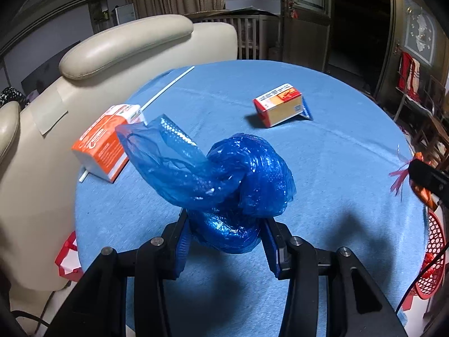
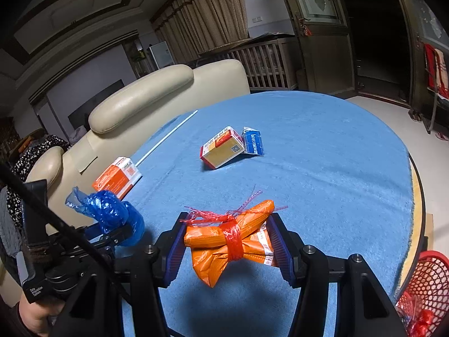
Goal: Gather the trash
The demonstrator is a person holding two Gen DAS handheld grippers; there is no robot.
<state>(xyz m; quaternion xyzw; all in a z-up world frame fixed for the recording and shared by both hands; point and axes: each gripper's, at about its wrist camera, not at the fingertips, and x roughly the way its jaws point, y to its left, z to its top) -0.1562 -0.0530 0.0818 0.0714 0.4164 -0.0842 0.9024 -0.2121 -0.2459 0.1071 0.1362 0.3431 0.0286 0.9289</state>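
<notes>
My left gripper (image 1: pixel 226 224) is shut on a knotted blue plastic bag (image 1: pixel 224 174) and holds it above the blue tablecloth (image 1: pixel 336 168). The bag and left gripper also show in the right wrist view (image 2: pixel 112 213). My right gripper (image 2: pixel 228 241) is shut on an orange wrapper bundle (image 2: pixel 224 241) tied with red string, held above the cloth. An orange and white carton (image 1: pixel 103 143) with a white straw (image 1: pixel 168 87) lies at the table's left edge. A red and tan box (image 1: pixel 280 105) leans on a blue packet (image 2: pixel 253 142) at mid table.
A red mesh basket (image 2: pixel 429 283) stands off the table's right edge, low down; it also shows in the left wrist view (image 1: pixel 432 255). A cream leather sofa (image 1: pixel 126 45) backs the table on the left. A dark doorway and wooden crib are behind.
</notes>
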